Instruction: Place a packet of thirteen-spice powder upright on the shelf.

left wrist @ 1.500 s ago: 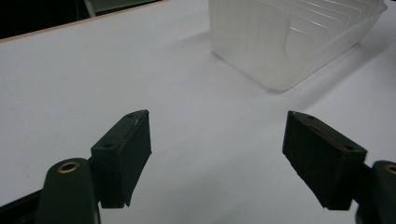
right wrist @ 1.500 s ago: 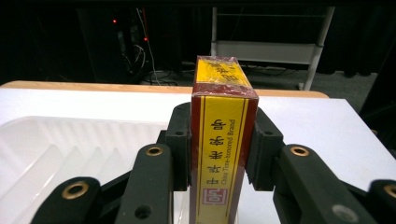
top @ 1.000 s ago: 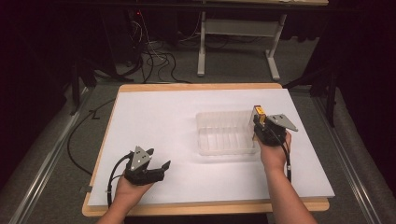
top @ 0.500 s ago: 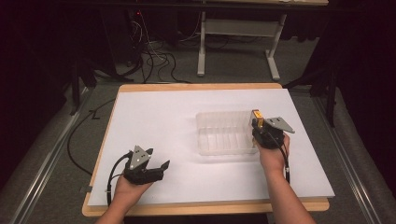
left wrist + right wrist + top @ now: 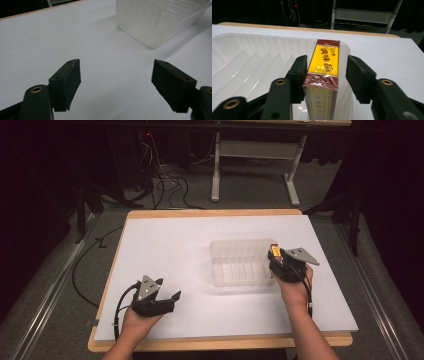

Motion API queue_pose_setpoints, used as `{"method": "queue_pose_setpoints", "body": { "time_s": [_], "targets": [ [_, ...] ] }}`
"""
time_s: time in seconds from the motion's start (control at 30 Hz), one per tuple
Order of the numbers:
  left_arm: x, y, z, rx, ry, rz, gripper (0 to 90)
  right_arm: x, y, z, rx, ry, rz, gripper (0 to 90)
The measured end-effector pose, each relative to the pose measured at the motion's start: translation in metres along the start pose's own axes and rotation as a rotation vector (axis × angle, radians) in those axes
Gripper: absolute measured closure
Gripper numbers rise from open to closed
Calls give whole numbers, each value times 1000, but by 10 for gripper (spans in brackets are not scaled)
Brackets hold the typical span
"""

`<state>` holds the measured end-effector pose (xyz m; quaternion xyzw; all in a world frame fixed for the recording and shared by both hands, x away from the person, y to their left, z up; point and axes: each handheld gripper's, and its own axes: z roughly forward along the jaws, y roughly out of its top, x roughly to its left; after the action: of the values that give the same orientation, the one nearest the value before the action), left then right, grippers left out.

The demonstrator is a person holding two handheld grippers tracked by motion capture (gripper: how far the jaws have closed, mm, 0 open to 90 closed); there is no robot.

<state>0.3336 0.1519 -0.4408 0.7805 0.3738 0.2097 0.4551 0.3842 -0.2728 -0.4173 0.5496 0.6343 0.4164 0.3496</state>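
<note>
High view, from the near edge outward: close to the desk's (image 5: 215,213) front-left corner sits the left gripper (image 5: 172,297), held low over the white sheet (image 5: 175,245) in the person's left hand (image 5: 137,320), pointing toward the middle. Seen along its own jaws in the left gripper view (image 5: 116,82): spread wide, released, nothing between them but bare sheet. Probably parked there to stay out of the way yet ready to steady the tray (image 5: 150,22), whose near corner lies ahead and well apart. Farther in and toward the desk's right edge comes the right gripper (image 5: 276,262), brought up to the right end of the clear ribbed tray (image 5: 240,242), which lies right of the desk's middle. In the right gripper view, stands on edge between the jaws (image 5: 325,62) a flat red-and-yellow box (image 5: 324,75) wrapped in film, at the tray's (image 5: 249,40) last slot against its end wall. Touches the box on one side only: one pad against it, a clear gap beside the other, so unclenched and not squeezing. Looks like a box stood upright to fit a rib slot, with the jaws astride it either to let go or to take hold; cannot tell which. Beyond the far edge, only dark floor and cables.
</note>
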Motion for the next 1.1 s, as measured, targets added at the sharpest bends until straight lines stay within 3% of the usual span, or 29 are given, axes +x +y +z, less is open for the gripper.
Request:
{"method": "queue_pose_setpoints", "body": {
  "time_s": [0.13, 0.43, 0.73, 0.8, 0.93, 1.1],
  "targets": [
    [-1, 0, 0, 4, -4, 5, 243, -2, 0, -6, 9, 25, 9, 385],
    [-6, -1, 1, 9, -16, 13, 243, -3, -3, -33, 5, 83, 0, 222],
    [-24, 0, 4, 22, -66, 39, 243, 14, -21, -70, -8, 166, -83, 180],
    [-35, 0, 6, 24, -94, 46, 242, 14, -38, -82, -42, 162, -83, 201],
    [-48, 2, 10, 18, -114, 56, 240, 15, -52, -78, 14, 169, -90, 198],
    [-59, 1, 15, 40, -96, 110, 237, 13, -50, -76, -1, 182, -77, 202]
  ]
}}
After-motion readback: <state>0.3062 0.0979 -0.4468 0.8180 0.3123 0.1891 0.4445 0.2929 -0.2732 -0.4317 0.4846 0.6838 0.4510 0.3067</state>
